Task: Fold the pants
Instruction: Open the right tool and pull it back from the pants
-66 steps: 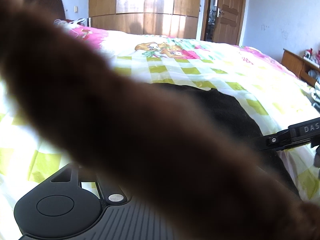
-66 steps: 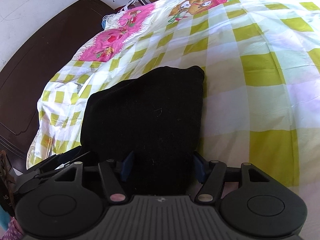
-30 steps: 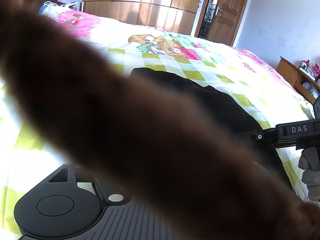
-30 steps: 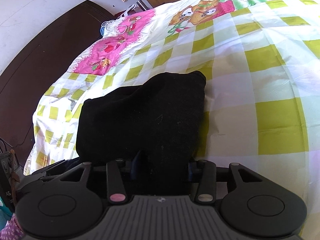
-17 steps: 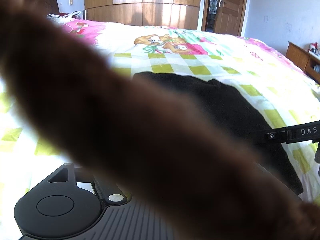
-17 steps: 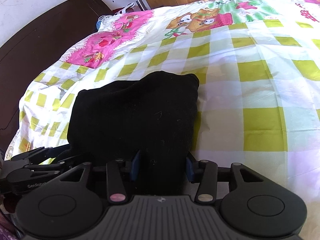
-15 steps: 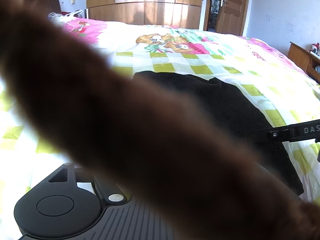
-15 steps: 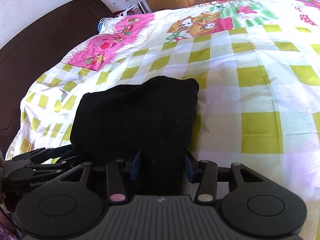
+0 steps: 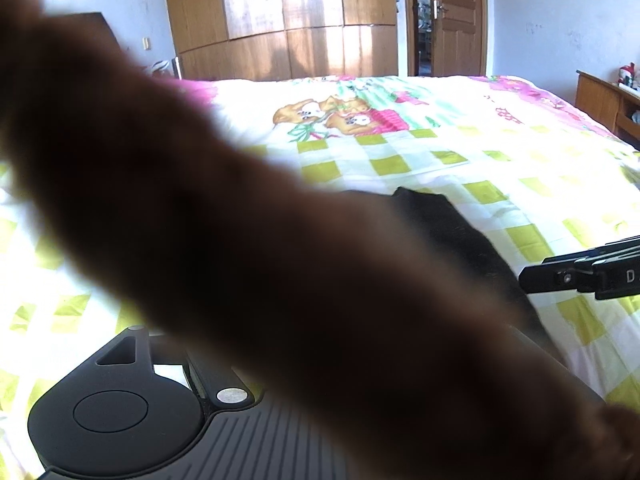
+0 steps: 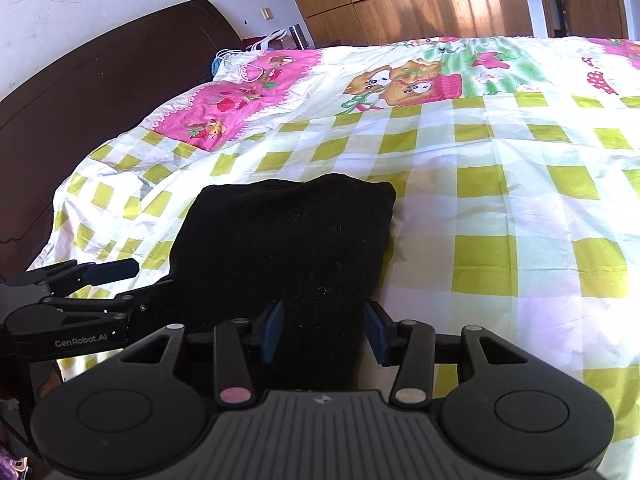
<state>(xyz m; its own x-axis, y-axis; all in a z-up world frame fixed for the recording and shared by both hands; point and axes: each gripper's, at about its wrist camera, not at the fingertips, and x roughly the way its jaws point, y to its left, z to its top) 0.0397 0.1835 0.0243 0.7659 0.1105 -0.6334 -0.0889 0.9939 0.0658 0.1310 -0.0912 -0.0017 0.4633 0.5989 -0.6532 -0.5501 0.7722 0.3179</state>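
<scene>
On the bed: one quilt (image 10: 500,208) in yellow-green checks with pink panels and a cartoon print, covering the whole bed.
Furniture: one wooden wardrobe (image 9: 304,20), one dark headboard (image 10: 100,80), one door (image 9: 456,16), one low wooden cabinet (image 9: 600,100).
Blocking the left lens: one blurred brown shape (image 9: 248,272), hiding that gripper's own fingers.
Pants: one black pair (image 10: 288,240), folded into a thick pad on the quilt, its near end rising into the right gripper.
Grippers: two.
Right gripper (image 10: 324,328): clenched on the pants' near end, a blue pad at each side of the bunched cloth.
Left gripper (image 10: 154,276): jaws apart though just closing slightly; upper blue pad bare, quilt showing between the fingers, lower finger meeting the pants' left edge.
Change from half a second ago: the left gripper's upper finger now stands clear of the cloth, where it hugged the pants' edge; the right gripper's grasp is unchanged; more wardrobe shows beyond the bed.
</scene>
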